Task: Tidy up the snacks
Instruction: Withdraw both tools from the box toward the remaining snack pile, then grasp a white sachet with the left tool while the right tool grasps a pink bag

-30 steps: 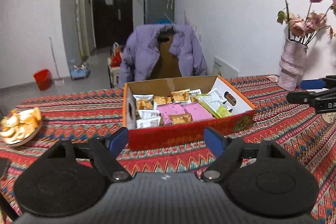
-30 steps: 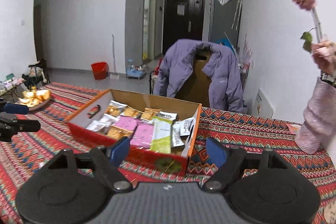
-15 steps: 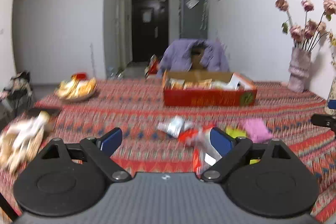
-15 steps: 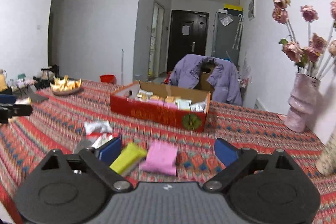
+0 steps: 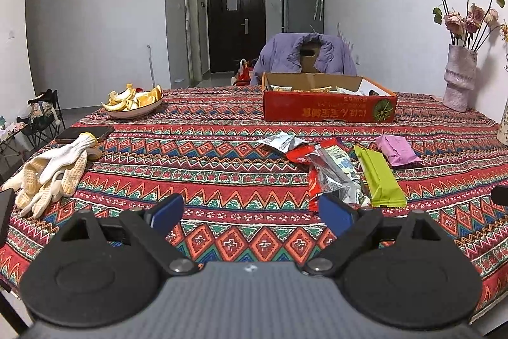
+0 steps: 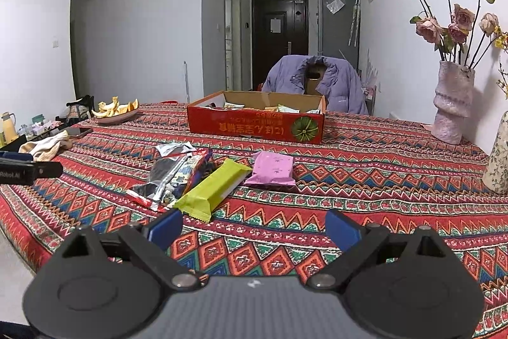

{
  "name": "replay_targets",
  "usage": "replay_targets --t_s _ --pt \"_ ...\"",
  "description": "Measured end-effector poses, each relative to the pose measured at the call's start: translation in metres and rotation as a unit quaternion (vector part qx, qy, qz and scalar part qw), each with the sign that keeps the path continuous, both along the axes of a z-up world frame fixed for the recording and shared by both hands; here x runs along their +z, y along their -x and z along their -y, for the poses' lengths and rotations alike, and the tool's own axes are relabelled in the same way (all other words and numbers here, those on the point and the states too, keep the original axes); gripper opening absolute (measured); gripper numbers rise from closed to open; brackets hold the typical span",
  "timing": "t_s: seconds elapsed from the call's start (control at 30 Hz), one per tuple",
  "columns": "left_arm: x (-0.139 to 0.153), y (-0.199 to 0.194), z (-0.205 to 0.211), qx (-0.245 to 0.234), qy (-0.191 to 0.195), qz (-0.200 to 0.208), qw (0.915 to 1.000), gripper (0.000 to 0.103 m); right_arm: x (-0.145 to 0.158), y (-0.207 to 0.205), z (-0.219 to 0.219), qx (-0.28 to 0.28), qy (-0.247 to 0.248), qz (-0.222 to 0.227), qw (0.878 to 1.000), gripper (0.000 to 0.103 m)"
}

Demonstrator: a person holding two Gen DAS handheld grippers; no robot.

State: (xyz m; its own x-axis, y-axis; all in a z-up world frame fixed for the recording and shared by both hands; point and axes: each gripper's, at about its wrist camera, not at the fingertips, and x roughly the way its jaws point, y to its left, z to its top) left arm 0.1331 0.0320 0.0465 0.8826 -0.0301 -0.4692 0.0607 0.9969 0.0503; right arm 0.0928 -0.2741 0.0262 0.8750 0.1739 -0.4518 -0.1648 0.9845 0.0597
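A red cardboard box (image 5: 330,110) (image 6: 255,124) with several snack packets inside stands at the far middle of the table. Loose snacks lie nearer: a green bar (image 5: 379,177) (image 6: 214,188), a pink packet (image 5: 397,150) (image 6: 273,169), a silver packet (image 5: 281,142) (image 6: 174,148) and a red and clear wrapper pile (image 5: 327,172) (image 6: 173,177). My left gripper (image 5: 252,213) is open and empty, low over the near table edge, left of the pile. My right gripper (image 6: 254,227) is open and empty, just in front of the green bar.
A bowl of orange peel (image 5: 133,102) (image 6: 116,111) sits far left. White gloves (image 5: 50,170) and a phone (image 5: 84,134) lie at the left edge. A pink vase with dried roses (image 5: 460,84) (image 6: 452,104) stands far right. A chair with a purple jacket (image 6: 312,83) is behind the box.
Both grippers have pulled back from directly above the box to the near edge of the table. The loose snacks have come into view. Both stay open and empty.
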Motion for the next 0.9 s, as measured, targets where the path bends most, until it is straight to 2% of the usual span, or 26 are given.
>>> replay_targets --t_s 0.13,0.27,0.33,0.47,0.63,0.9 --pt "-0.004 -0.013 -0.002 0.0 0.002 -0.01 0.9999 0.094 -0.001 -0.012 0.0 -0.007 -0.002 -0.009 1.0 0.096" --pt "-0.008 -0.044 -0.002 -0.019 0.009 -0.015 0.9997 0.094 -0.005 -0.033 0.001 -0.012 -0.014 -0.025 1.0 0.096" --pt "-0.016 -0.072 0.003 -0.027 0.005 -0.03 0.9992 0.093 -0.008 -0.051 0.0 -0.014 -0.015 -0.035 0.999 0.095" --pt "-0.024 -0.133 0.011 -0.065 0.003 -0.042 0.997 0.085 -0.015 -0.093 -0.003 -0.019 -0.016 -0.05 0.998 0.094" --pt "-0.031 -0.21 0.028 -0.123 -0.017 -0.061 0.9904 0.081 -0.023 -0.15 -0.005 -0.025 -0.021 -0.062 0.998 0.088" --pt "-0.059 -0.276 0.044 -0.144 -0.037 -0.096 0.9842 0.077 -0.047 -0.225 -0.007 -0.033 -0.02 -0.089 0.995 0.085"
